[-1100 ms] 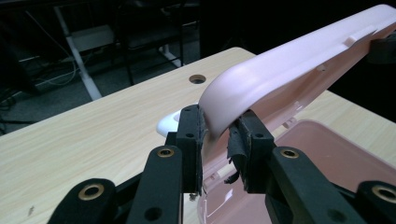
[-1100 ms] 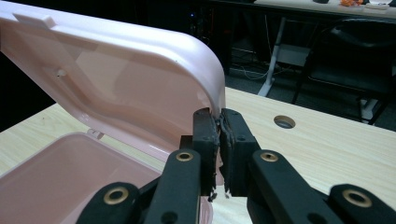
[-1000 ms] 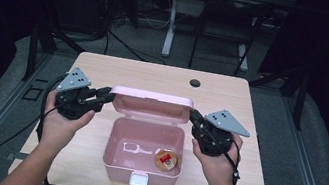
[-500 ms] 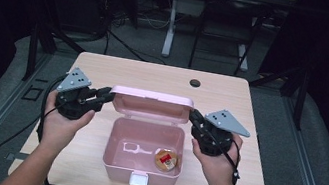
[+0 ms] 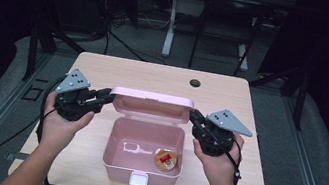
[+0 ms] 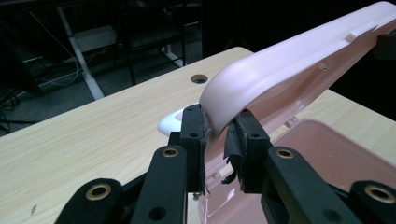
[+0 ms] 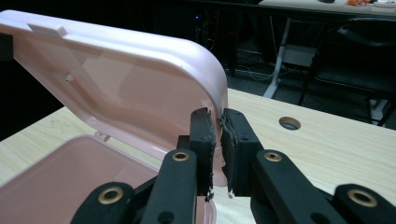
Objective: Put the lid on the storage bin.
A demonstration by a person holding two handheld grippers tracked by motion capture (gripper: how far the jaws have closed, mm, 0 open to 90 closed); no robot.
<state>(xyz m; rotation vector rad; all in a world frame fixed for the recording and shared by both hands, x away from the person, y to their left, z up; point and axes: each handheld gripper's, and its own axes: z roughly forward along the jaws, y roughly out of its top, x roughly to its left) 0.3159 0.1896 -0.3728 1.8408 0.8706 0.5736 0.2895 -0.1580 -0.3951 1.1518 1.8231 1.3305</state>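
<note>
A pink plastic box (image 5: pixel 143 155) is seen open on the table, its lid (image 5: pixel 152 101) raised at the back; 1 small round orange-brown item (image 5: pixel 166 160) lies inside.

1. Desk (image 5: pixel 105 70): pale wood-grain top, matt, smooth.
2. Pink box (image 5: pixel 144 142): smooth plastic, slight sheen on inner walls.
3. Lid (image 6: pixel 280 70): same pink plastic, soft gloss, faintly translucent at the rim.
4. Left claw (image 6: pixel 218 135), right claw (image 7: pixel 218 137): matt black plastic jaws, brass-coloured metal rivets, frayed black pad lining.
5. Grey plate (image 5: pixel 229 121): matt, metal-looking.
</note>
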